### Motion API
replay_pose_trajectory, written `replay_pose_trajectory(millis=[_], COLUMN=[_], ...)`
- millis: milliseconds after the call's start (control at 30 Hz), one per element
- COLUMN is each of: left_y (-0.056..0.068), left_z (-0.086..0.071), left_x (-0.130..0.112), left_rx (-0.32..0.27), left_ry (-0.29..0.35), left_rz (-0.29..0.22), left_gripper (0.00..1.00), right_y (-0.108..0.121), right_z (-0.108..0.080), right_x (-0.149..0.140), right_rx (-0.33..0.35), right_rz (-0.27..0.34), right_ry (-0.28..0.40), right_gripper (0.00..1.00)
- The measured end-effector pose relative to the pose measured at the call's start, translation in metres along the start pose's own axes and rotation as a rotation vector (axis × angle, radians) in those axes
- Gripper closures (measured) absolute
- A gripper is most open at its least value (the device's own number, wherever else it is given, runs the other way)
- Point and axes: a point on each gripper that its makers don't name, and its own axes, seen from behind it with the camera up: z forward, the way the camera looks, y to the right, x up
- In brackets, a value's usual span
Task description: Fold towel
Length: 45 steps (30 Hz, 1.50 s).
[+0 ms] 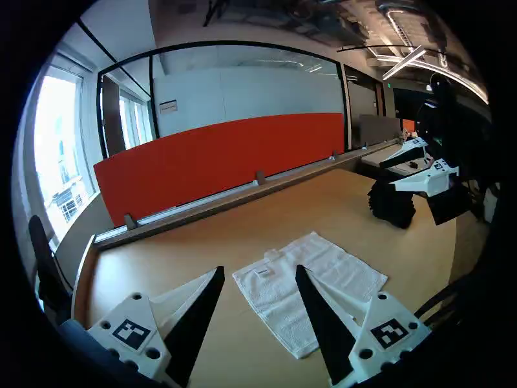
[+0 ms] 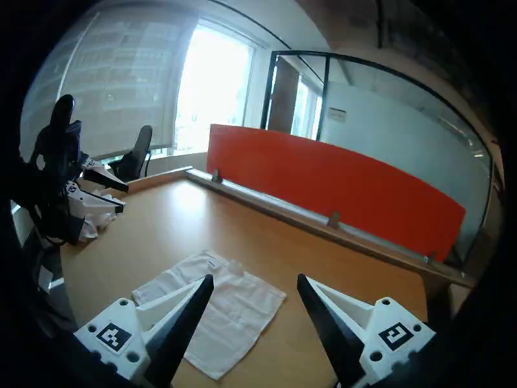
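The broad table (image 1: 291,207) carries the whole job, and the job reads as barely begun; the towel (image 1: 274,294) lies spread flat near the middle of the table's near half, roughly rectangular, with no fold I can make out, though whether it is one layer or already doubled cannot be told; the left gripper (image 1: 259,270) hangs above its near edge with the fingers parted wide and nothing between them, and the right gripper (image 2: 255,278) hangs over the opposite side in the same state, spread and empty, neither touching cloth; in the left gripper view the right gripper (image 1: 388,176) shows far off across the table, well apart from the towel; so the step in hand looks like the approach, and the next move likely calls for each gripper to come down on a corner of one short edge, pinch the cloth alone without scraping the table, and carry that edge over to meet the far one squarely; as for materials, the table is smooth pale wood-look laminate with a soft sheen, offering little friction, so the towel may slide when nudged; behind it runs a long orange divider (image 1: 220,161), matte and flat; the towel is white terry, nubby and limp, likely to sag between two pinch points; the gripper fingers are hard, tapering wedges, black on the inner faces and white outside; a small tag (image 1: 263,272) sits near one towel edge.
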Motion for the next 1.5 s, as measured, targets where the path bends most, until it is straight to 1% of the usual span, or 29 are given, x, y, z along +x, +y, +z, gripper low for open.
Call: replay_pose_trajectory(millis=[200, 500, 767, 1100, 1300, 1500], left_y=[0.008, 0.025, 0.036, 0.044, 0.053, 0.058], left_z=[0.006, 0.018, 0.029, 0.038, 0.043, 0.047], left_x=[-0.025, -0.062, -0.093, -0.129, -0.151, -0.172], left_rx=[-0.014, -0.049, -0.069, -0.093, -0.118, -0.13], left_ry=[-0.041, -0.098, -0.144, -0.204, -0.244, -0.292], left_rz=[0.01, 0.013, 0.023, 0.039, 0.059, 0.056], left_gripper=[0.19, 0.19, 0.19, 0.19, 0.19, 0.19], right_y=[-0.009, -0.019, -0.027, -0.042, -0.051, -0.058], right_z=[0.007, 0.015, 0.022, 0.032, 0.036, 0.037], right_x=[-0.023, -0.064, -0.098, -0.141, -0.164, -0.188], right_rx=[0.016, 0.036, 0.055, 0.089, 0.106, 0.123], right_rz=[0.004, 0.006, 0.005, -0.007, -0.009, -0.009], right_ry=[-0.035, -0.097, -0.146, -0.212, -0.25, -0.294], right_gripper=[0.0, 0.0, 0.0, 0.0, 0.0, 0.0])
